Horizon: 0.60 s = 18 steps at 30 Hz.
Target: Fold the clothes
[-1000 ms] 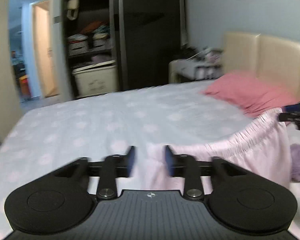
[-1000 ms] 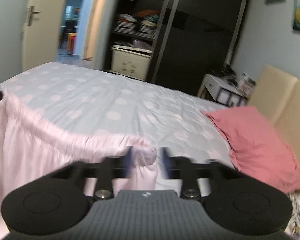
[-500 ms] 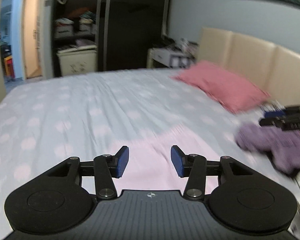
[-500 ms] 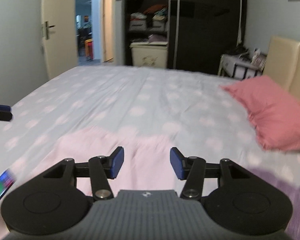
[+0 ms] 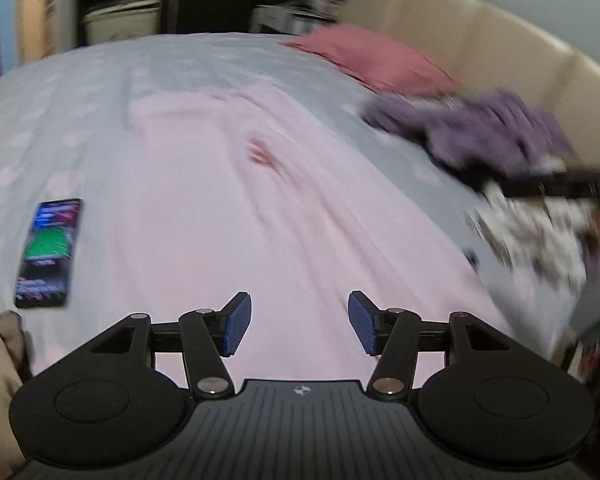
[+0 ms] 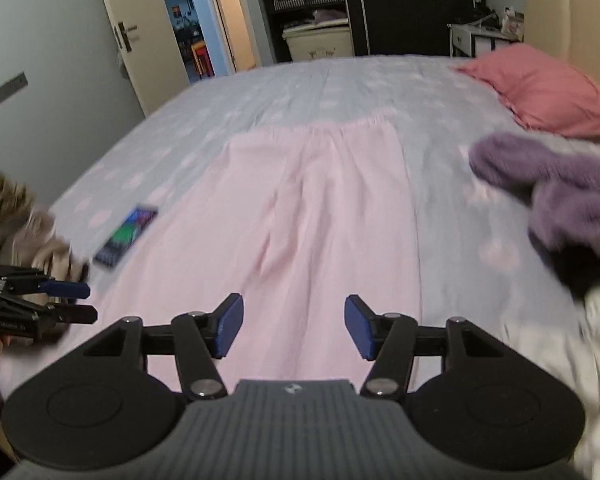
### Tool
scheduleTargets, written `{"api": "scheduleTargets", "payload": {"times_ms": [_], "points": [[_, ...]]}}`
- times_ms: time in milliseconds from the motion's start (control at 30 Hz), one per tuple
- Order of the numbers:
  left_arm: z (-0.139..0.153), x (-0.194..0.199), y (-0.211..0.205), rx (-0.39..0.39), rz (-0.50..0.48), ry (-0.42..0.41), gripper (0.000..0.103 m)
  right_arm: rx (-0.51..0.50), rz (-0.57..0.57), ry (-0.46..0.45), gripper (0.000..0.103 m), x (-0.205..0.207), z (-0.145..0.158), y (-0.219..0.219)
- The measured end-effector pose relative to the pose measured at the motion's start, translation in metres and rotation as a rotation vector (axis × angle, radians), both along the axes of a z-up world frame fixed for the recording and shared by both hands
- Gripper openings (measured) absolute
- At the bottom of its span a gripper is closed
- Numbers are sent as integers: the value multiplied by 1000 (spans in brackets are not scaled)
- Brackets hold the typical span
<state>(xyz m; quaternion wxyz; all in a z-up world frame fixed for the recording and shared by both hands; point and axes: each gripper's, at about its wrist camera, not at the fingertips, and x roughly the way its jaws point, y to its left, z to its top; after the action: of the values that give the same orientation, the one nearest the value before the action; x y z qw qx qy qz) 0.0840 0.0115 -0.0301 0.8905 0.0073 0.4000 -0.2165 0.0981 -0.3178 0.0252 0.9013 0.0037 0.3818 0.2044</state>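
Pale pink trousers lie spread flat on the bed, waistband at the far end; they also show in the right wrist view. My left gripper is open and empty, just above the near end of the trousers. My right gripper is open and empty, also over their near end. The left gripper shows at the left edge of the right wrist view. The right gripper shows blurred at the right of the left wrist view.
A lit phone lies on the bed left of the trousers. A purple fuzzy garment and a white patterned one lie to the right. A pink pillow is by the headboard. A beige garment sits at the left.
A second ago both grippers held the pink waistband up. They have opened, the trousers now lie flat on the bed, and both grippers have drawn back to the near end.
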Motion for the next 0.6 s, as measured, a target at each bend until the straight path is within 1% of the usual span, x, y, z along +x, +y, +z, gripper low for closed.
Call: {"api": "scheduleTargets", "payload": {"times_ms": [67, 167, 300, 367, 500, 600], "points": [[-12, -23, -23, 41, -78, -9, 52, -20, -21, 16, 60, -21, -9, -9], [-28, -51, -53, 78, -153, -17, 52, 3, -74, 61, 60, -38, -19, -27], [-44, -87, -88, 79, -216, -29, 52, 39, -140, 91, 60, -50, -35, -44], [-51, -103, -105, 76, -258, -43, 55, 43, -161, 105, 60, -54, -41, -49], [-66, -127, -135, 93, -331, -56, 56, 52, -163, 125, 60, -58, -49, -54], [-78, -134, -149, 109, -341, -49, 56, 48, -154, 139, 60, -60, -57, -54]]}}
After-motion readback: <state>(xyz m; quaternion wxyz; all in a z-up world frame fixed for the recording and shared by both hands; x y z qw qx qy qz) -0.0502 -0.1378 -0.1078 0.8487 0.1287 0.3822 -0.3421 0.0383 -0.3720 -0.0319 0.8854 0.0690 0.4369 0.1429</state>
